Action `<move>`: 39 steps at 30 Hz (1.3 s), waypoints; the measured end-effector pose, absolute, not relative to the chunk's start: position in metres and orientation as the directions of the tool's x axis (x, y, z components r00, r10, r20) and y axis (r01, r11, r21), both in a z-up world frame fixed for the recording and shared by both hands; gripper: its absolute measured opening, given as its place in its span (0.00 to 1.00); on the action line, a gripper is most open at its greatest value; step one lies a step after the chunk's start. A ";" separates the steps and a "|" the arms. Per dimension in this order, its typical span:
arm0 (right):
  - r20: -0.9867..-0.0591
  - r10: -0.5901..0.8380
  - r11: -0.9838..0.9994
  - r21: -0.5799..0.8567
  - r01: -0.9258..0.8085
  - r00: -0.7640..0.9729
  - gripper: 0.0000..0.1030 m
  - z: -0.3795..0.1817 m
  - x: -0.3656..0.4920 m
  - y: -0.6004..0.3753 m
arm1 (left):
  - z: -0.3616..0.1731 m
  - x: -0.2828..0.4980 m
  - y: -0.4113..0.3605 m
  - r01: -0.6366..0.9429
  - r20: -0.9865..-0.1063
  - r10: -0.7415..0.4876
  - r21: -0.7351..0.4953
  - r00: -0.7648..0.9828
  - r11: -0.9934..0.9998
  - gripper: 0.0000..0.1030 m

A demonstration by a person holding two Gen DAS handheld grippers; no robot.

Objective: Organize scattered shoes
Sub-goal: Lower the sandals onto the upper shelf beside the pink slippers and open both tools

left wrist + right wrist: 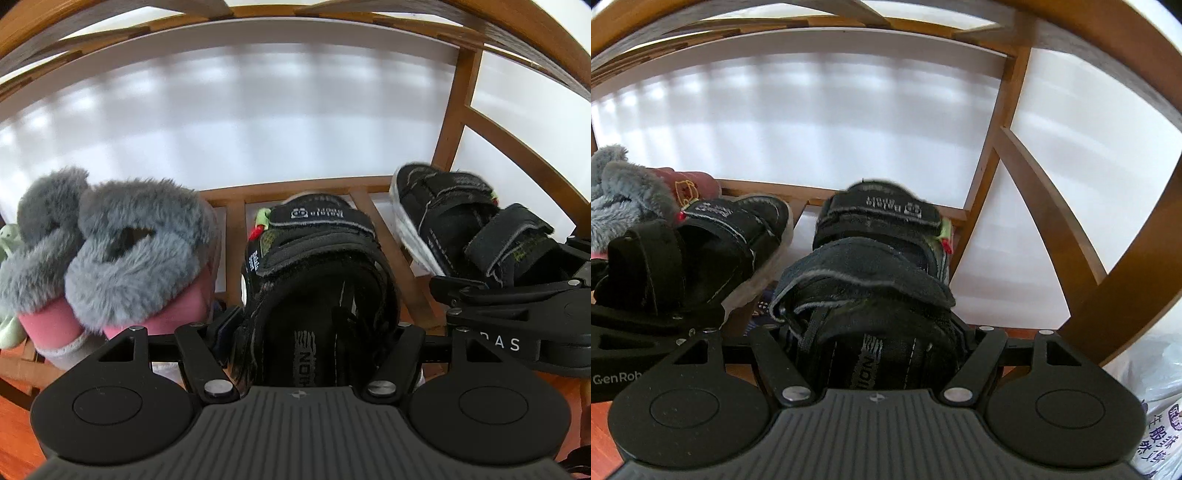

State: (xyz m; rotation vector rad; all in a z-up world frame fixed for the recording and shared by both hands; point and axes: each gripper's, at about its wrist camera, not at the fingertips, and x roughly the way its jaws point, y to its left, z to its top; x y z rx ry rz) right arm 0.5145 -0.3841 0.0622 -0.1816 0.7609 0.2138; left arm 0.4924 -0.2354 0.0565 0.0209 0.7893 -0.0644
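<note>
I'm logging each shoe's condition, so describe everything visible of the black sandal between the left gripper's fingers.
The black sandal is a strappy sports type with two wide fabric straps edged in grey stitching, white lettering on the front strap, a green and red tag at its side, and a printed dark insole. It points toe-first toward the wooden rack, heel between the fingers of the left gripper. The grey furry slippers sit beside it.

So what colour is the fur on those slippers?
Grey fur on pink slippers, clearest in the left wrist view.
</note>
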 end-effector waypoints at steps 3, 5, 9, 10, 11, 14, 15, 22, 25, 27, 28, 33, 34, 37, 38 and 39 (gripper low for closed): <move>-0.706 0.135 0.964 -0.069 -0.258 0.696 0.75 0.063 0.519 -0.384 | 0.055 0.495 -0.234 0.072 -0.704 -0.052 -0.001 0.708 0.997 0.68; -0.709 0.137 0.965 -0.063 -0.255 0.692 0.76 0.066 0.520 -0.388 | 0.055 0.496 -0.234 0.073 -0.703 -0.048 0.005 0.710 0.997 0.69; -0.697 0.120 0.961 -0.096 -0.258 0.707 0.79 0.065 0.522 -0.388 | 0.058 0.495 -0.234 0.085 -0.697 -0.042 0.027 0.715 0.996 0.69; -0.695 0.119 0.961 -0.099 -0.258 0.709 0.79 0.066 0.524 -0.388 | 0.058 0.495 -0.233 0.086 -0.698 -0.043 0.027 0.715 0.996 0.69; -0.694 0.117 0.961 -0.102 -0.258 0.711 0.79 0.066 0.526 -0.388 | 0.059 0.495 -0.233 0.087 -0.699 -0.044 0.027 0.714 0.996 0.70; -0.693 0.119 0.960 -0.101 -0.260 0.711 0.79 0.067 0.526 -0.387 | 0.060 0.493 -0.234 0.094 -0.696 -0.045 0.032 0.716 0.995 0.70; -0.692 0.122 0.961 -0.098 -0.260 0.711 0.79 0.068 0.525 -0.387 | 0.061 0.492 -0.234 0.096 -0.695 -0.046 0.033 0.718 0.995 0.70; -0.686 0.131 0.964 -0.082 -0.255 0.716 0.80 0.074 0.510 -0.394 | 0.070 0.480 -0.236 0.105 -0.681 -0.049 0.041 0.731 0.994 0.74; -0.678 0.136 0.963 -0.079 -0.256 0.722 0.81 0.078 0.501 -0.395 | 0.074 0.471 -0.236 0.105 -0.672 -0.046 0.046 0.739 0.993 0.76; -0.671 0.135 0.964 -0.082 -0.254 0.729 0.83 0.080 0.494 -0.396 | 0.076 0.464 -0.235 0.105 -0.667 -0.047 0.048 0.744 0.993 0.77; -0.668 0.133 0.964 -0.082 -0.251 0.732 0.84 0.081 0.491 -0.396 | 0.077 0.461 -0.235 0.106 -0.664 -0.048 0.048 0.746 0.993 0.78; -0.649 0.122 0.967 -0.092 -0.237 0.751 0.91 0.084 0.472 -0.402 | 0.082 0.444 -0.233 0.107 -0.650 -0.052 0.045 0.758 0.993 0.79; -0.647 0.121 0.968 -0.092 -0.235 0.753 0.91 0.084 0.469 -0.403 | 0.082 0.439 -0.233 0.107 -0.648 -0.053 0.044 0.760 0.993 0.79; -0.639 0.124 0.970 -0.083 -0.228 0.759 0.91 0.082 0.455 -0.408 | 0.084 0.426 -0.232 0.119 -0.645 -0.063 0.044 0.762 0.992 0.79; -0.637 0.126 0.971 -0.077 -0.225 0.761 0.91 0.081 0.452 -0.409 | 0.084 0.422 -0.232 0.124 -0.644 -0.067 0.044 0.762 0.991 0.79; -0.634 0.129 0.973 -0.068 -0.221 0.762 0.91 0.080 0.448 -0.411 | 0.084 0.417 -0.232 0.125 -0.641 -0.067 0.046 0.765 0.991 0.79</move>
